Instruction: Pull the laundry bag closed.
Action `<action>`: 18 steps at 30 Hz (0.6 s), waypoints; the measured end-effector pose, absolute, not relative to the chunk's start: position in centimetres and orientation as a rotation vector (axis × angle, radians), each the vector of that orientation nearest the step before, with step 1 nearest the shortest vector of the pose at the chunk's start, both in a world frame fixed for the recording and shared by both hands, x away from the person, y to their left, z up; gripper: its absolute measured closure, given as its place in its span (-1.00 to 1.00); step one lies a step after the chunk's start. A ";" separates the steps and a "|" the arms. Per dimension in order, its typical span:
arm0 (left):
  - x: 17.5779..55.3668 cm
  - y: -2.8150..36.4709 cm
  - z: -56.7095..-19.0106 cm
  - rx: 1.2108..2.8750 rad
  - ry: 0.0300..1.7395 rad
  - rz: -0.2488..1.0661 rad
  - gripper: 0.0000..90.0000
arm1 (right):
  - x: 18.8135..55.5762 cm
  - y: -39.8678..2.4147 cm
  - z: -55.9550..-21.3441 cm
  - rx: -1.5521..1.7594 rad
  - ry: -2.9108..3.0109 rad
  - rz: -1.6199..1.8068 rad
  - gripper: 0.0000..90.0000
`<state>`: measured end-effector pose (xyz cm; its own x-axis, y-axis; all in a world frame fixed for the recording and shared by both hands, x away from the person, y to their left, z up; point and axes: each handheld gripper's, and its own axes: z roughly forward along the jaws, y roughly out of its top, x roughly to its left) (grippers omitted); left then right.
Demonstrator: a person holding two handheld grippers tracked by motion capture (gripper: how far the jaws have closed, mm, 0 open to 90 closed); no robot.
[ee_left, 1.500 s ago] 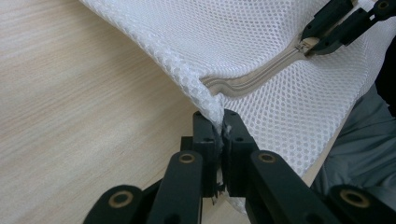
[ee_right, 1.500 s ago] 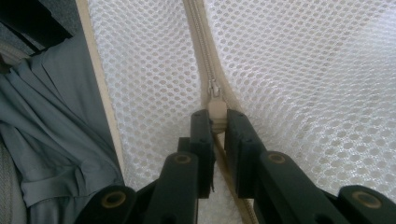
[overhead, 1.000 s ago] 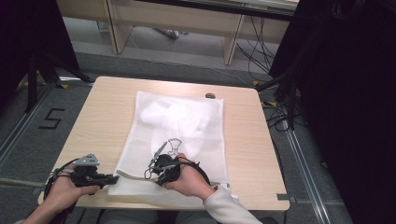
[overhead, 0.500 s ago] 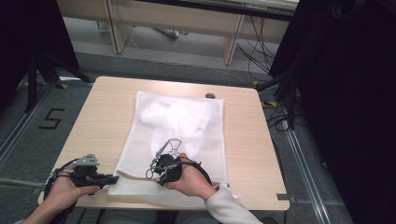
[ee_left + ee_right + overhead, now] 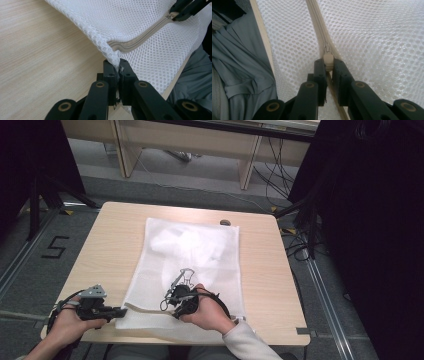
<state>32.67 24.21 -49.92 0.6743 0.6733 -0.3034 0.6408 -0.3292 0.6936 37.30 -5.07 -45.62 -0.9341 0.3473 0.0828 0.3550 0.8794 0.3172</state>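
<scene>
Nothing moved since a second ago: my left jaws (image 5: 117,68) stay clamped on the white mesh laundry bag's (image 5: 192,255) corner, right jaws (image 5: 327,66) clamped on its beige zipper pull (image 5: 328,60). Bag flat on wooden worktop (image 5: 105,237); zipping not started.

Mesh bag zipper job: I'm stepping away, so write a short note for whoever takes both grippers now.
Left gripper: shut on the mesh bag, at its near-left corner beside the zipper end.
Right gripper: shut on the zipper pull, part-way along the near edge.
Bag lies flat on the table, white contents inside.
Whether it is being opened or closed I cannot tell; the slide is unfinished.
</scene>
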 end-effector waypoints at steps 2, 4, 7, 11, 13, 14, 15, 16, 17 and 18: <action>32.7 24.2 -49.9 2.047 1.013 0.051 0.90 | 37.2 -5.2 -45.6 -0.594 -3.017 -0.507 0.83; 32.7 24.2 -49.9 2.046 1.012 0.049 0.90 | 37.3 -5.3 -45.6 -0.564 -3.017 -0.525 0.83; 32.7 24.2 -49.9 2.049 1.009 0.050 0.90 | 37.2 -5.4 -45.5 -0.609 -3.013 -0.496 0.83; 32.7 24.2 -49.9 2.051 1.012 0.055 0.90 | 37.3 -5.4 -45.6 -0.576 -3.014 -0.518 0.83; 32.6 24.1 -50.0 2.030 1.012 0.064 0.90 | 37.3 -5.6 -45.5 -0.593 -3.012 -0.503 0.83; 32.6 24.1 -50.0 2.041 1.013 0.064 0.90 | 37.3 -5.6 -45.5 -0.590 -3.011 -0.508 0.83; 32.7 24.2 -49.9 2.051 1.012 0.053 0.90 | 37.4 -5.6 -45.5 -0.571 -3.008 -0.522 0.83; 32.7 24.2 -49.9 2.053 1.011 0.053 0.90 | 37.3 -5.6 -45.6 -0.584 -3.002 -0.525 0.83; 32.6 24.1 -50.0 2.039 1.014 0.066 0.90 | 37.4 -5.7 -45.6 -0.573 -3.007 -0.518 0.83; 32.7 24.2 -49.9 2.053 1.011 0.051 0.90 | 37.4 -5.8 -45.6 -0.573 -3.010 -0.512 0.83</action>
<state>32.66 24.20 -49.92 0.6756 0.6738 -0.2993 0.6400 -0.3345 0.6918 37.40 -5.75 -45.61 -0.9314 0.3516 0.0945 0.3630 0.8777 0.3127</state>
